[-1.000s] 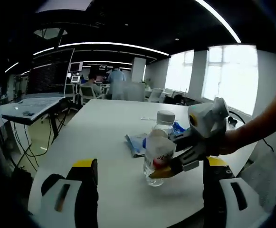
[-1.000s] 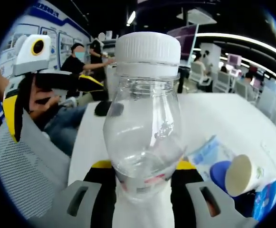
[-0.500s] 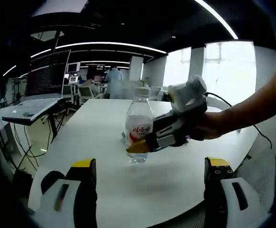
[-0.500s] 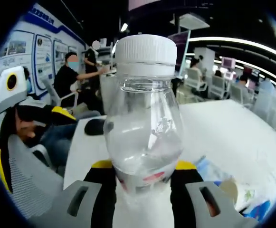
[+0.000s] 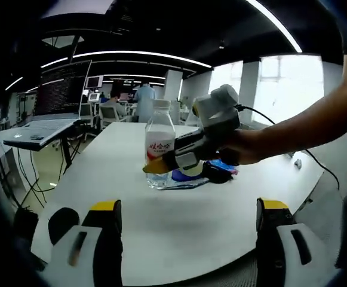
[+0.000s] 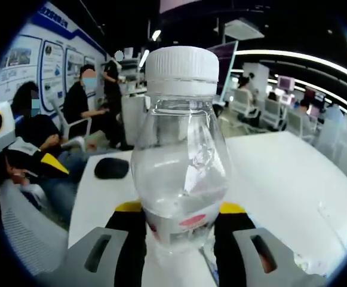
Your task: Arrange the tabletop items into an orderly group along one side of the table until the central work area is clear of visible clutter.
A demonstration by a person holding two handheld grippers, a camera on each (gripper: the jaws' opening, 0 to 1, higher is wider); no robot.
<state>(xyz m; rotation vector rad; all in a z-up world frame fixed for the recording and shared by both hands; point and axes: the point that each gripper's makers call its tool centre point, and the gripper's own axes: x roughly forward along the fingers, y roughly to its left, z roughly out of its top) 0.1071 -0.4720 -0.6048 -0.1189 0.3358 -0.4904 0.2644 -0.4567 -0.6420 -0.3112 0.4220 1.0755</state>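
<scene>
You are in the carrying step: your right gripper [image 5: 161,165] has its jaws clamped on the lower body of the water bottle [image 5: 159,142], and it appears to hold it upright over the white table [image 5: 161,221], next to a small cluster of items. Whether the base has touched down, the pictures do not settle. In the right gripper view the bottle [image 6: 182,155] stands straight between the yellow-tipped jaws, white cap on, clear with a red label low down. It looks nearly empty; I cannot read a water level. Your left gripper [image 5: 188,236] hovers low over the near table edge, jaws wide apart, holding nothing. The next move, as I judge it, is to bring the bottle down beside the blue packet [image 5: 188,177] and the dark object [image 5: 216,173] already gathered there, keep it vertical, and let go only once the base sits flat, since a light bottle tips easily. A black mouse-like object [image 6: 111,168] lies apart near the far edge and probably wants collecting afterwards.
</scene>
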